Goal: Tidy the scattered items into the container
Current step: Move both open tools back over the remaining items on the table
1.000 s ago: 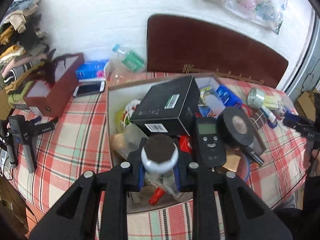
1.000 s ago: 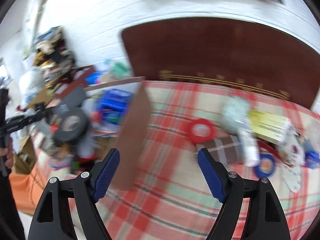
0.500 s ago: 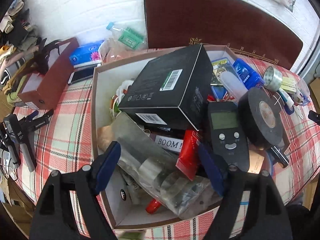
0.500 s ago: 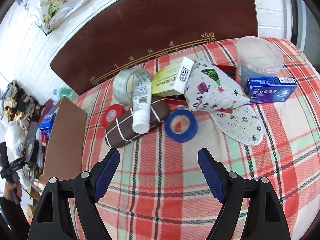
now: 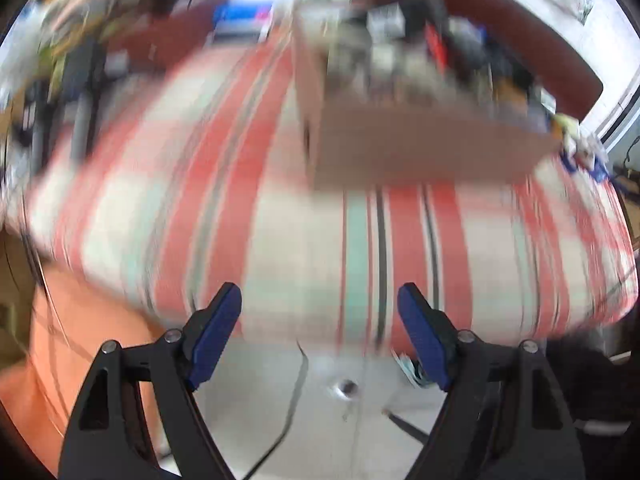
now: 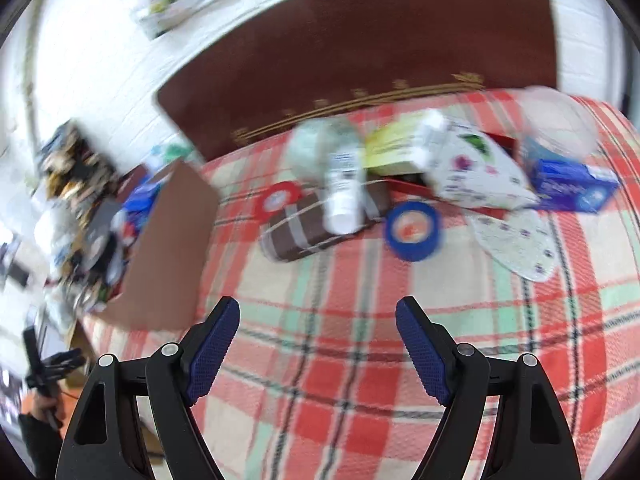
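The cardboard box [image 5: 420,148] full of items shows blurred in the left wrist view, far ahead on the plaid cloth; it also shows at the left of the right wrist view [image 6: 168,248]. My left gripper [image 5: 320,336] is open and empty, pulled back past the table's front edge. My right gripper [image 6: 318,344] is open and empty above the cloth. Ahead of it lie a blue tape roll [image 6: 414,230], a red tape roll [image 6: 278,200], a white tube [image 6: 342,188] on a brown striped roll [image 6: 304,232], a yellow box [image 6: 394,148], a patterned pouch [image 6: 476,176] and a blue box [image 6: 572,186].
A dark wooden headboard [image 6: 360,48] stands behind the table. A clear plastic tub [image 6: 560,120] sits at the far right. The floor [image 5: 320,400] shows under the left gripper. Clutter [image 5: 80,64] lies at the table's left end.
The left gripper has let go of the bag in the box and pulled back fast to the table's front edge. The right gripper has shifted a little; its view is blurred.
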{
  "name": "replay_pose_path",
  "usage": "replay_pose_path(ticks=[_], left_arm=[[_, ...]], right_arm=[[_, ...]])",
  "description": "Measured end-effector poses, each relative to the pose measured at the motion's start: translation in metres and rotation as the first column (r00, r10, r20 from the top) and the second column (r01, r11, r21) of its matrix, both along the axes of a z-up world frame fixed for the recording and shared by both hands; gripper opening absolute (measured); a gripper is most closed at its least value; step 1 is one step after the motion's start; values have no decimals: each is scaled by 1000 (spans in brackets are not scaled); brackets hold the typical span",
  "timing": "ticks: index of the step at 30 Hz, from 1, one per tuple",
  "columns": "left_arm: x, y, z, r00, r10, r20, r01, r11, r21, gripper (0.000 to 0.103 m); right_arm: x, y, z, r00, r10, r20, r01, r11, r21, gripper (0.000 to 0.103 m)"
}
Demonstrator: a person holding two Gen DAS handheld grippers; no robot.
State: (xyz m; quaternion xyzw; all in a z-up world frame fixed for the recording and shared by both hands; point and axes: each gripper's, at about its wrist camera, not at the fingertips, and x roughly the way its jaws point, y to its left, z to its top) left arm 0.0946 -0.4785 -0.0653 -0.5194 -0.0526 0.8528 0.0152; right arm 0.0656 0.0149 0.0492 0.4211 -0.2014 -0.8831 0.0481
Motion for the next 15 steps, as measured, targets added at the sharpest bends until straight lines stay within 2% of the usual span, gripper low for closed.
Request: replay_pose_path(ticks=[3,5,7,12,15], left_arm=[[65,-1,-32,995,95,4,-95,991,93,78],[93,2,-40,991,132,2,-131,980,147,74],[109,13,-39,991,131,-12,-128,979,157,74],[97,49,-20,995,47,-89,-35,991,133,75],[75,77,-13,991,-42,-130,61,988,140,75]], right_arm=[[-2,-35,10,994,107,15,-108,991,76,82],[-1,-53,13,984,178,20,-179,977,112,82],[-1,-61,11,981,189,32,-192,973,131,82],[10,-73,4,984,173,34,-176,977,123,82],[28,-71,2,987,158,31,-161,977,141,82]])
